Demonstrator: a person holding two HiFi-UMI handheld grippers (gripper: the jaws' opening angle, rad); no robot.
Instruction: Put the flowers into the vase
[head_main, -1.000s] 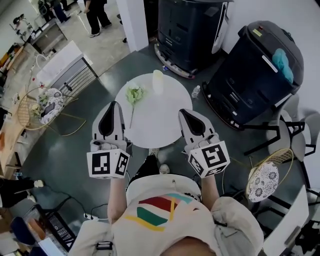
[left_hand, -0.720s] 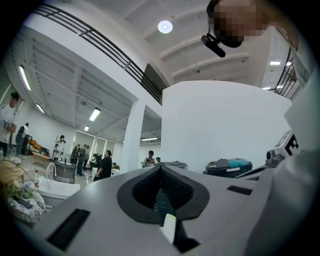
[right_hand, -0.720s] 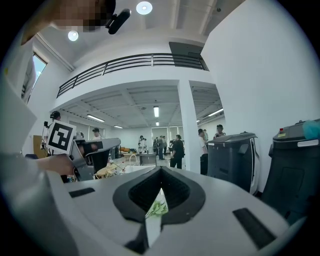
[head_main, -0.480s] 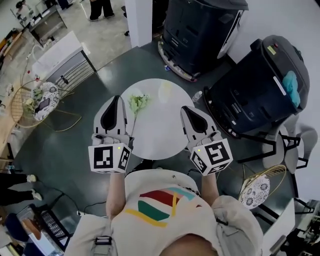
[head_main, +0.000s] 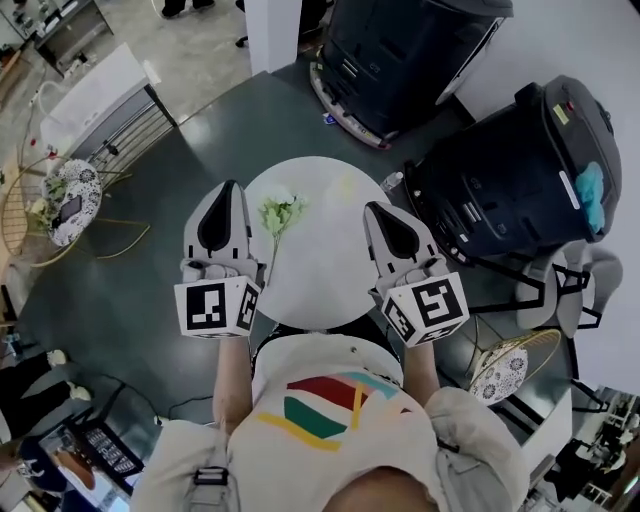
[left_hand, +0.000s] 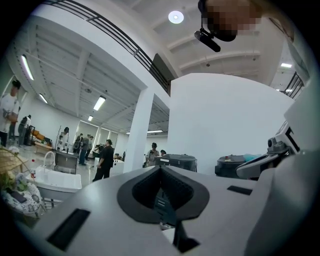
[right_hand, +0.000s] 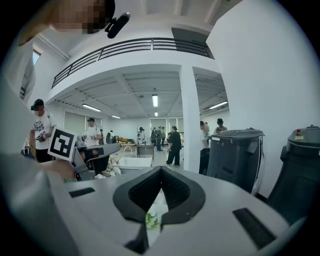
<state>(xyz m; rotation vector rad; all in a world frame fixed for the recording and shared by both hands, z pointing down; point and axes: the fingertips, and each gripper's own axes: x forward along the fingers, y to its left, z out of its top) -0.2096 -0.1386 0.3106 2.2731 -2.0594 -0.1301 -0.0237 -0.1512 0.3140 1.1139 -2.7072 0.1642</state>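
Observation:
A pale green flower (head_main: 280, 213) with a long stem lies on the round white table (head_main: 320, 270), left of centre. A pale, translucent vase (head_main: 346, 187) stands near the table's far edge. My left gripper (head_main: 233, 186) hovers over the table's left rim, just left of the flower, its jaws shut and empty. My right gripper (head_main: 374, 207) hovers over the right side of the table, also shut and empty. In the right gripper view the flower (right_hand: 151, 219) shows through the gap below the closed tips of the right gripper (right_hand: 161, 169). The left gripper (left_hand: 161, 167) points level across the room.
Two big black bins (head_main: 400, 60) (head_main: 520, 170) stand behind and right of the table. A water bottle (head_main: 392, 181) lies on the floor by them. Wire chairs with patterned cushions (head_main: 65, 200) (head_main: 512, 365) sit left and right. People stand far off.
Both grippers have moved forward over the table and now flank the flower. The table sits closer to the person. Both pairs of jaws stayed shut.

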